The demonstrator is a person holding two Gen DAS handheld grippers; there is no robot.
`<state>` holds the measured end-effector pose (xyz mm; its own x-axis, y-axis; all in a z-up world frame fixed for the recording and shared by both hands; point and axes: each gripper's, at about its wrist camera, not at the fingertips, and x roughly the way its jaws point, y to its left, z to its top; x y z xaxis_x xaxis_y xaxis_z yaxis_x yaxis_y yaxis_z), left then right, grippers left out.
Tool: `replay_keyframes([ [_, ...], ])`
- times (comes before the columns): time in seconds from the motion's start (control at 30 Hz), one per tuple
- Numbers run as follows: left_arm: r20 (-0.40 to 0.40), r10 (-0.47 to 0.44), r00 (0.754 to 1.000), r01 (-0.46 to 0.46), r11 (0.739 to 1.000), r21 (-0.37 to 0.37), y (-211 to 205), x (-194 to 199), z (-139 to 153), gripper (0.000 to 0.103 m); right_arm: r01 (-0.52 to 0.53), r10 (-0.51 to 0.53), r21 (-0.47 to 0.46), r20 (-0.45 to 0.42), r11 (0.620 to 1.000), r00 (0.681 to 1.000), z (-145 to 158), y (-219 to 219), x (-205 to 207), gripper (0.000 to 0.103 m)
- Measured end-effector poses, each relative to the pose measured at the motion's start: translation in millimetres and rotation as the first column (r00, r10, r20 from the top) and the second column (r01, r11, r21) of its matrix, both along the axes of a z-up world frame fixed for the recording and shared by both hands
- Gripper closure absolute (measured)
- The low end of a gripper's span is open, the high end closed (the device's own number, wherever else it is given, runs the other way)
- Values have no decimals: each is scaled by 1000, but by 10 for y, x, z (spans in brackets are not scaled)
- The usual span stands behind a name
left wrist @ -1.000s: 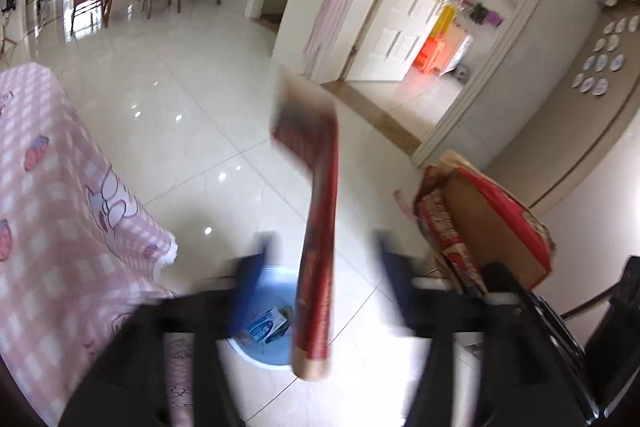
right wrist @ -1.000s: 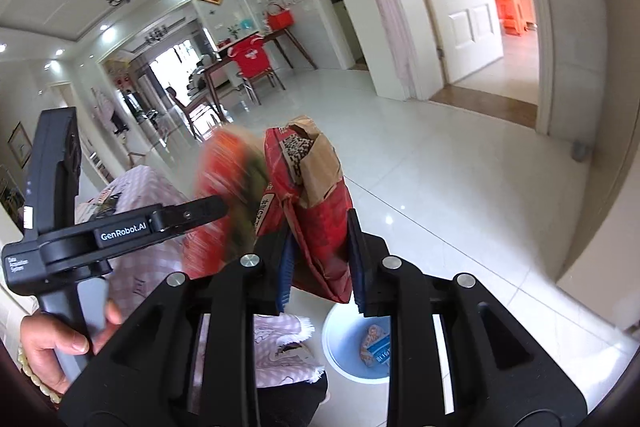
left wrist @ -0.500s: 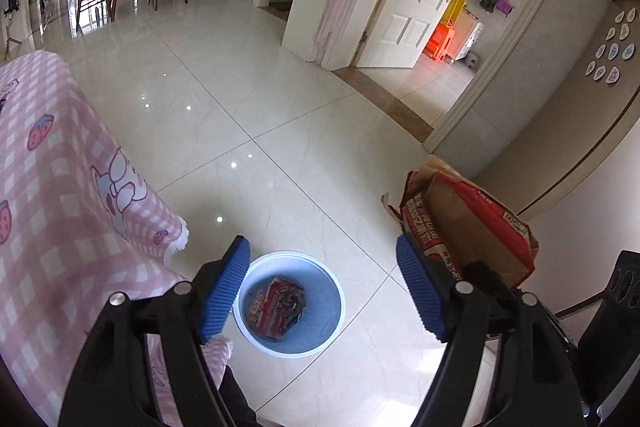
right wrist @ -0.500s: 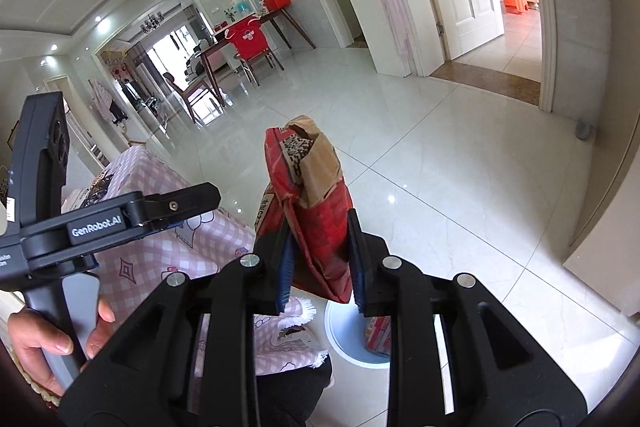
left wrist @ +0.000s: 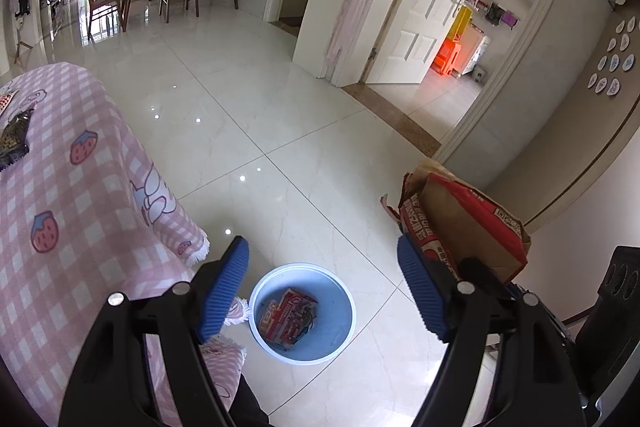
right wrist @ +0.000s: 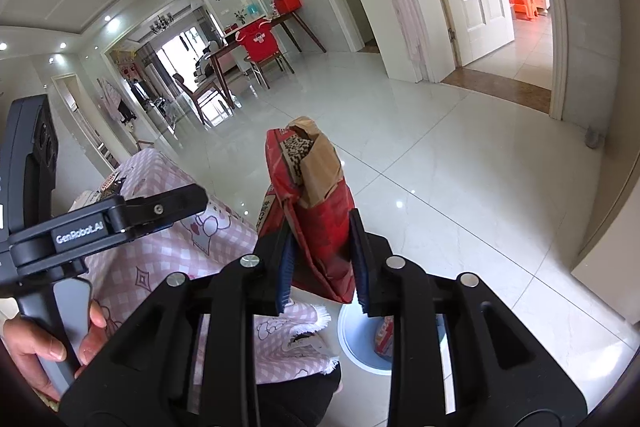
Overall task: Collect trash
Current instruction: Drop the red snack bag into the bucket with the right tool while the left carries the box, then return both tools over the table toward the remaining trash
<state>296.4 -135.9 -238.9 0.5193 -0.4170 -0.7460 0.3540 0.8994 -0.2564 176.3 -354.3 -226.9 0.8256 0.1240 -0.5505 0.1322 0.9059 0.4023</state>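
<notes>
**Red bag poised above the bin**

The red paper bag, torn open at the top and showing brown lining, stands upright between the fingers of the right gripper, above the blue bin on the tiled floor. The right jaws are opening; the bag remains between them, the right pad at its side and a gap showing at the left pad. A flattened red box lies inside the bin. The left gripper hangs above the bin with its jaws wide apart and nothing between them. A hand grips its handle. Beside the bin stands a table under a pink checked cloth.
</notes>
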Motion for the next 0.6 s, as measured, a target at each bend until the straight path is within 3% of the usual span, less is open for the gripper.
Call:
replay_keyframes([
  [0.07,7,4,1000,-4,1000,-3,35,-15,30,27,21,-21,-3,-4,1000,1000,-9,-5,21,37],
  [0.6,48,17,999,-16,1000,-23,365,-225,262,27,-36,36,-12,2,999,999,158,260,-5,37],
])
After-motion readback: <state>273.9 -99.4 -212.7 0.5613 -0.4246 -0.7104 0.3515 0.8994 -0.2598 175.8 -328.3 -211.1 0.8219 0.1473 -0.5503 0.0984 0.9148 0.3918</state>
